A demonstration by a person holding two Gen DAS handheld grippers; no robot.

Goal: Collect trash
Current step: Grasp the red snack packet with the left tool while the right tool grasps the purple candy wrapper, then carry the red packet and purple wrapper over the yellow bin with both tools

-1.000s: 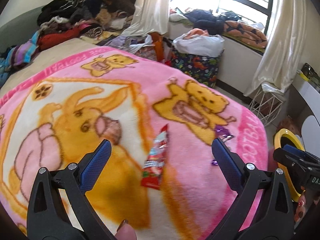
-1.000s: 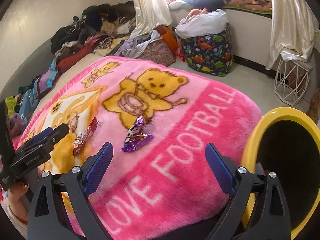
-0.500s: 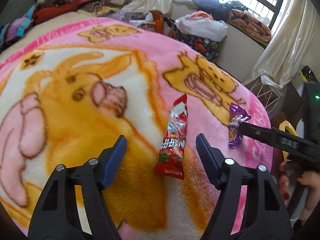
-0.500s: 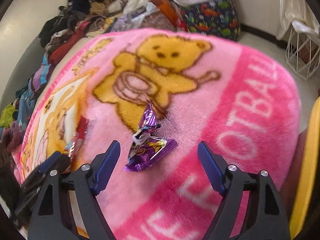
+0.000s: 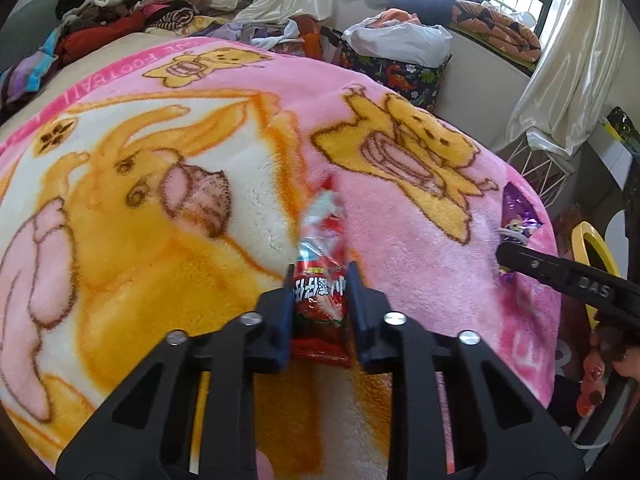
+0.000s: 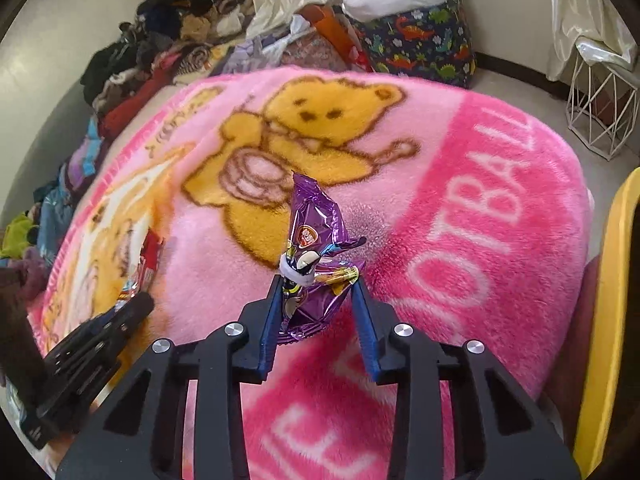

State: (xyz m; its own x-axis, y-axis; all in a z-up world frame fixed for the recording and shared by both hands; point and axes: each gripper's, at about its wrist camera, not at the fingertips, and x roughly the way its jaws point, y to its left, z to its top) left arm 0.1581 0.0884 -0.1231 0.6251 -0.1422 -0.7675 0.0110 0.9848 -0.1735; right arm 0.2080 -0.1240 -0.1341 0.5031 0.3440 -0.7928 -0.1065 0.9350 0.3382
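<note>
A red snack wrapper lies on the pink bear blanket. My left gripper is shut on its near end. A crumpled purple wrapper rests on the same blanket. My right gripper is shut on its lower part, and its top sticks up. The purple wrapper also shows in the left wrist view, with the right gripper's finger over it. The red wrapper shows in the right wrist view. A yellow bin rim is at the right, also in the left wrist view.
Piled clothes line the far side of the bed. A dinosaur-print hamper and a white wire basket stand on the floor by the window. Curtains hang at the right.
Both grippers moved down to the blanket and closed: the left on the red wrapper, the right on the purple wrapper. Both were wide open a second ago.
</note>
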